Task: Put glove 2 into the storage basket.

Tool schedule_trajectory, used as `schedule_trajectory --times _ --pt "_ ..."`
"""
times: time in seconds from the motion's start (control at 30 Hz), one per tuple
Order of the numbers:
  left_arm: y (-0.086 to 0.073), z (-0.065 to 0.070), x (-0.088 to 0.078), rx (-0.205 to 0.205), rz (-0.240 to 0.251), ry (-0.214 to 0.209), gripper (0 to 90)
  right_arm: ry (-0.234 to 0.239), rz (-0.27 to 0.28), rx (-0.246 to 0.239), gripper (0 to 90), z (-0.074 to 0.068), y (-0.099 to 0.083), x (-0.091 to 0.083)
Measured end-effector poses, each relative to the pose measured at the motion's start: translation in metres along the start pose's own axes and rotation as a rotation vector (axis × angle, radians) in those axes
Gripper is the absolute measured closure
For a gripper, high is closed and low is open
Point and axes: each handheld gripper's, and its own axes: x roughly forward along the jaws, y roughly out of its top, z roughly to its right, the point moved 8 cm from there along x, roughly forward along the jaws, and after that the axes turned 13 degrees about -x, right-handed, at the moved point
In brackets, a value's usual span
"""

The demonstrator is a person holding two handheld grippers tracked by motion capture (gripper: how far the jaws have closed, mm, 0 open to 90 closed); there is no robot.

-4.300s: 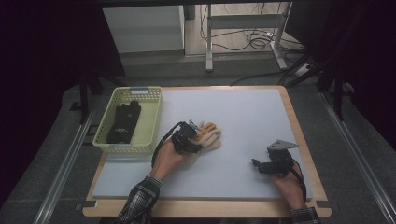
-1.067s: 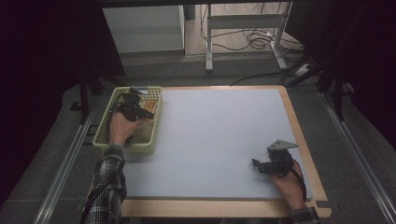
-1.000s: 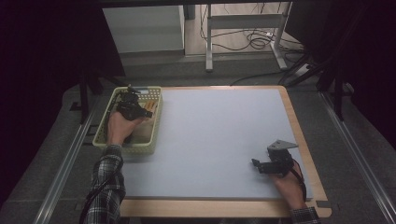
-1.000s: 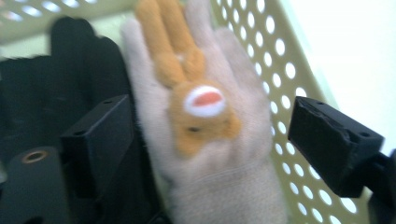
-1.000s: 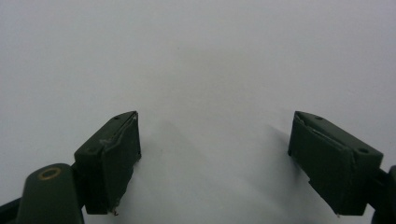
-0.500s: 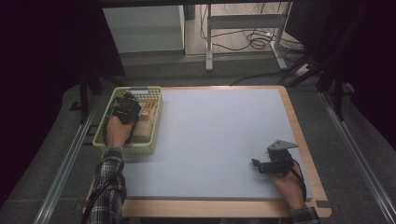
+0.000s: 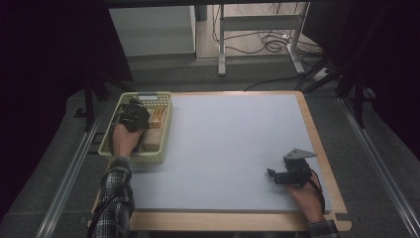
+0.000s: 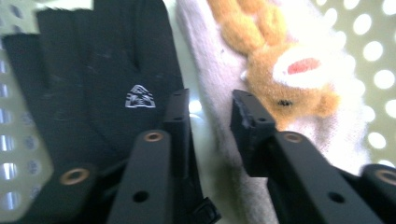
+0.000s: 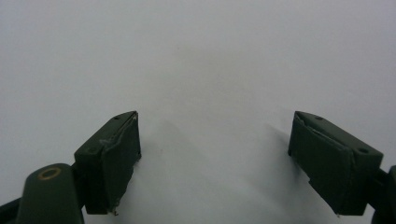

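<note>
High view: left hand [image 7: 125, 139] in basket [image 7: 111, 152]

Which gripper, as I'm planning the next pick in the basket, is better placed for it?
Left. The left gripper sits inside the basket, right over the black glove and white bear piece; the right gripper rests far off across the table.

Dim room, grey floor [image 7: 237, 74], metal desk legs [image 7: 222, 39], possibly tangled cables [image 7: 270, 44]
</note>
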Motion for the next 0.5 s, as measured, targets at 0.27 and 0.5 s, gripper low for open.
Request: schedule_trajectory --times 0.27,0.5 --pt "0.004 -0.006 -0.016 -0.006 0.044 0.011 50.3 0.0 0.0 0.0 16.5 0.0 0.0 0.0" --pt "0.004 -0.01 -0.026 -0.018 0.075 -0.021 40.4 -0.001 0.0 0.0 16.5 0.0 0.0 0.0"
